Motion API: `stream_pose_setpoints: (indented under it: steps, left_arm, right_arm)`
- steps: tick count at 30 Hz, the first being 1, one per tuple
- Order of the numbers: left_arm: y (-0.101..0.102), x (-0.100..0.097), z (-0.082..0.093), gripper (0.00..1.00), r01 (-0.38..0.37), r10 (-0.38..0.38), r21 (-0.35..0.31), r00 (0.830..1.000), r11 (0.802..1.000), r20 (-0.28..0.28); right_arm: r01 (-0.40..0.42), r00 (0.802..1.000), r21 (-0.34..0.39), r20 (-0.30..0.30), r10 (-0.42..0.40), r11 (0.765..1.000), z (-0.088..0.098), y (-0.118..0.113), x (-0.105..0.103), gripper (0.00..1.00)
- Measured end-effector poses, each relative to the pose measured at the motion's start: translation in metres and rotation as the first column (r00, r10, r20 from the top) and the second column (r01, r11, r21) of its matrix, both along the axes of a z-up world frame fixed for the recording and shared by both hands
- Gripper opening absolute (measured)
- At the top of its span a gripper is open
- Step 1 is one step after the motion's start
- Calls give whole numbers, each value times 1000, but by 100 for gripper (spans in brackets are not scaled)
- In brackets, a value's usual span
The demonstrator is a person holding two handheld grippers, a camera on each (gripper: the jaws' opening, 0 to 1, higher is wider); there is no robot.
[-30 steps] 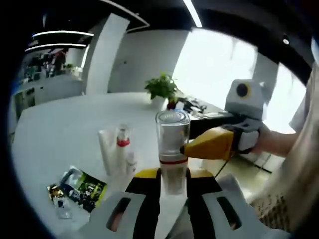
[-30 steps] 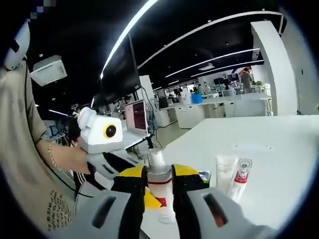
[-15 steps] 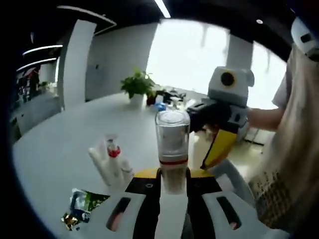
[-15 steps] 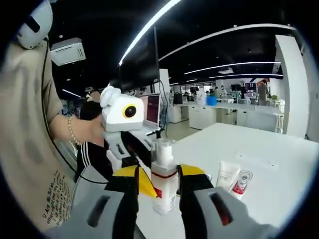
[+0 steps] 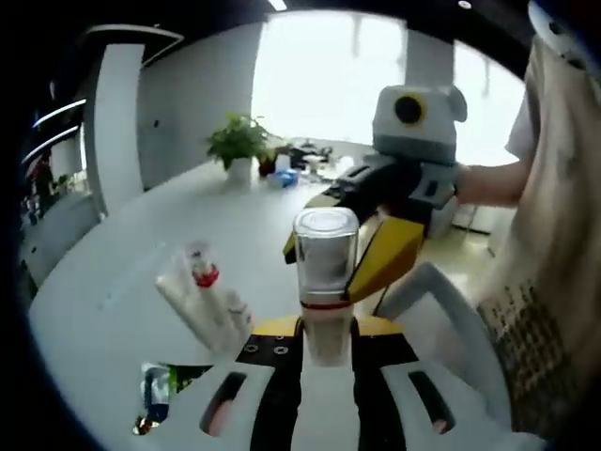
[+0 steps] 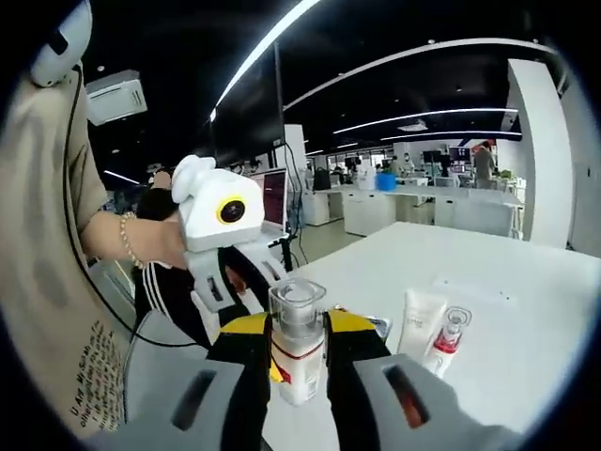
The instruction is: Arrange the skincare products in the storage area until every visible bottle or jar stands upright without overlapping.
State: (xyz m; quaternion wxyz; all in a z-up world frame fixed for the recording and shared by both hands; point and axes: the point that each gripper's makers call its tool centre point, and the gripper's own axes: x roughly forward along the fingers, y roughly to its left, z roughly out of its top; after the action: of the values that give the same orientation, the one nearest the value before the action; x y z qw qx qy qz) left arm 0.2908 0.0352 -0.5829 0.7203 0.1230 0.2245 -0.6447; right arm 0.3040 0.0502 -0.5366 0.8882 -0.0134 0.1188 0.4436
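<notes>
Left hand-held gripper (image 5: 327, 352) clamped on clear-capped pump bottle (image 5: 326, 282), held upright above table (image 5: 122, 282); right hand-held gripper (image 6: 299, 352) gripping same bottle. Mid-carry; next: set down clear of tube (image 6: 420, 324) and red-collared bottle (image 6: 448, 338).

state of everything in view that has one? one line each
Clear-capped pump bottle with red band: upright, lifted off the table, gripped by both grippers.
Left gripper: shut on the bottle.
Right gripper: shut on the bottle.
White tube: standing on the white table.
Small red-collared bottle: standing beside the tube.
</notes>
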Motion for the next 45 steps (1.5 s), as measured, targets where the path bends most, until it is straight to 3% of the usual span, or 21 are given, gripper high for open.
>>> stream_pose_setpoints:
  steps: [6, 12, 22, 31, 45]
  left_arm:
    - [-3, 12, -13, 16, -40, 40, 10, 999, 999, 5]
    - [-5, 18, -37, 16, -58, 58, 44, 998, 997, 15]
    - [-7, 22, -80, 17, -65, 63, 90, 998, 994, 25]
    - [-10, 22, -113, 17, -69, 67, 125, 997, 990, 24]
    - [-13, 22, -138, 17, -77, 76, 143, 997, 987, 19]
  right_arm:
    - [97, 995, 1, -16, -97, 995, -13, -4, 10, 21]
    - [153, 988, -74, -11, -154, 986, -36, -4, 14, 21]
    - [170, 984, -198, -23, -178, 965, -79, -4, 16, 21]
    - [160, 980, -245, -74, -183, 956, -111, -10, 16, 21]
    - [152, 975, -298, -110, -193, 942, -139, -14, 16, 21]
